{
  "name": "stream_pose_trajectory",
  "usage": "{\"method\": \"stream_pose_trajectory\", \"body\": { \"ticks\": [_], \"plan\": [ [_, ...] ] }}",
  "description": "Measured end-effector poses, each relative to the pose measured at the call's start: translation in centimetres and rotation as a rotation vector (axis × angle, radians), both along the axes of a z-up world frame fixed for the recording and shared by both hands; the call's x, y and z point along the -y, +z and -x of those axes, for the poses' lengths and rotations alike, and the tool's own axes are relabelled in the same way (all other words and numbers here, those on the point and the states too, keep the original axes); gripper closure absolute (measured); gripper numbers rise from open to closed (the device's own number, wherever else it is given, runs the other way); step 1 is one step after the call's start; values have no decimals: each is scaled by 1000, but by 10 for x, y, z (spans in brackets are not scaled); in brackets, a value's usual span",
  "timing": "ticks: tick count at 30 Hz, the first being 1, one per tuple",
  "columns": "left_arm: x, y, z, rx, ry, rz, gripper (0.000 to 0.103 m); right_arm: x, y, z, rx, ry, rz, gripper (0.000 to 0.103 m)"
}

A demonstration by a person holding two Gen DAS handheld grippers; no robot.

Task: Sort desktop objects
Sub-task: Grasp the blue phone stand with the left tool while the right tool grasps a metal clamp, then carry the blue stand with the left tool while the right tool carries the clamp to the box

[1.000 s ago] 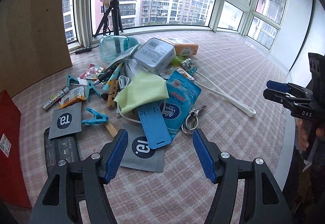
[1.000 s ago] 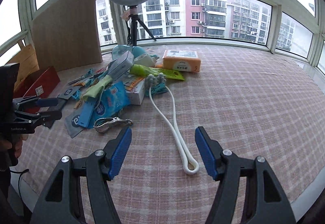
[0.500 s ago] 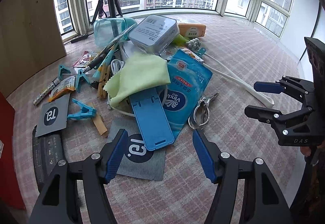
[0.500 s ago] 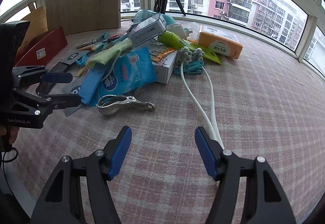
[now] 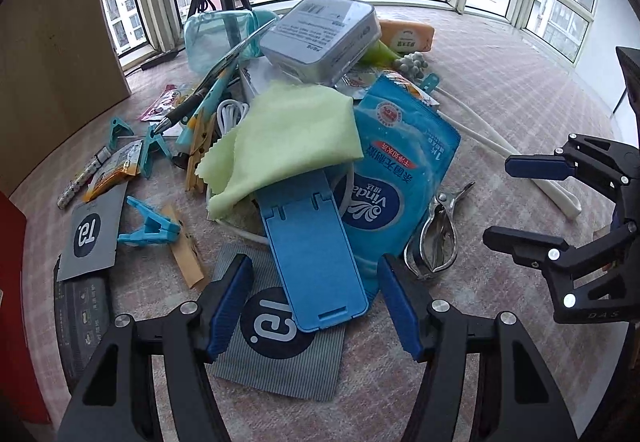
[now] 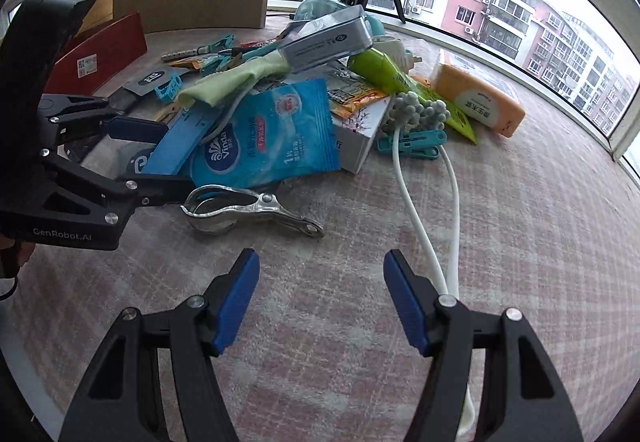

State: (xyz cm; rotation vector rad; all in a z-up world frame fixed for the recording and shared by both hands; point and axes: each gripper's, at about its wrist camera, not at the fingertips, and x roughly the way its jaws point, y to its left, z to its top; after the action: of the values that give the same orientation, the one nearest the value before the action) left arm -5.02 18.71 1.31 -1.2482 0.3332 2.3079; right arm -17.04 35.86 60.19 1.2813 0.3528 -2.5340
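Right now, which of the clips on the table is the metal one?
The silver clip right of the blue Vinda pack, lying alone on the cloth. The others are teal plastic or wood, left of the pile.

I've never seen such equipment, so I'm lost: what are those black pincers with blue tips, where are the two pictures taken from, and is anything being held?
No robot here: a person holds a clamp-like tool in each hand, each carrying a camera that looks along its two fingers. One picture looks out from the left tool, the other from the right tool; each also glimpses the other. On the checked tablecloth lies a heap: a blue tissue pack, green cloth, blue phone stand, metal clip, white cord. Both tools are open and hold nothing; the left one's jaws just narrowed slightly.
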Motion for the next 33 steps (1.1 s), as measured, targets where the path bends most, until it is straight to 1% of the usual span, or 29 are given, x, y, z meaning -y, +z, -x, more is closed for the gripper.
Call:
{"method": "stream_pose_trajectory", "body": {
  "ticks": [1,2,3,8,9,10,11,12,13,14,16,17,21,24,27,31,33],
  "plan": [
    [1,1,1,2,1,-6,51,3,0,3,-2,11,-11,39],
    [2,1,2,11,1,-15,64,5,-1,5,-1,27,-14,39],
    [4,2,3,21,3,-24,68,8,-2,7,0,42,-18,39],
    [7,3,2,36,-9,-37,69,18,-8,15,24,113,-13,40],
    [8,3,1,36,-11,-36,69,18,-9,16,27,117,-4,42],
    [8,3,1,36,-13,-35,69,16,-8,17,49,119,22,46],
    [8,4,0,38,-17,-38,69,14,-7,18,70,121,48,61],
    [9,5,-1,40,-21,-41,69,13,-6,17,75,118,49,76],
    [9,5,-2,42,-25,-44,69,12,-5,16,80,115,49,83],
    [9,7,-3,42,-28,-47,69,11,-4,14,86,113,51,89],
    [11,9,-5,42,-34,-55,69,7,-3,11,102,113,72,92],
    [12,11,-7,44,-38,-61,69,6,-3,9,110,112,81,95],
    [18,16,-16,49,-45,-82,69,1,0,-2,87,85,114,98],
    [26,22,-23,50,-45,-104,69,-6,7,-13,69,61,168,99],
    [36,30,-32,44,-50,-134,69,-9,18,-29,43,52,212,100],
    [51,43,-45,21,-49,-157,69,-8,37,-45,-6,32,241,100],
    [63,49,-50,13,-37,-185,69,-5,47,-51,-27,29,257,100]
  ]
}}
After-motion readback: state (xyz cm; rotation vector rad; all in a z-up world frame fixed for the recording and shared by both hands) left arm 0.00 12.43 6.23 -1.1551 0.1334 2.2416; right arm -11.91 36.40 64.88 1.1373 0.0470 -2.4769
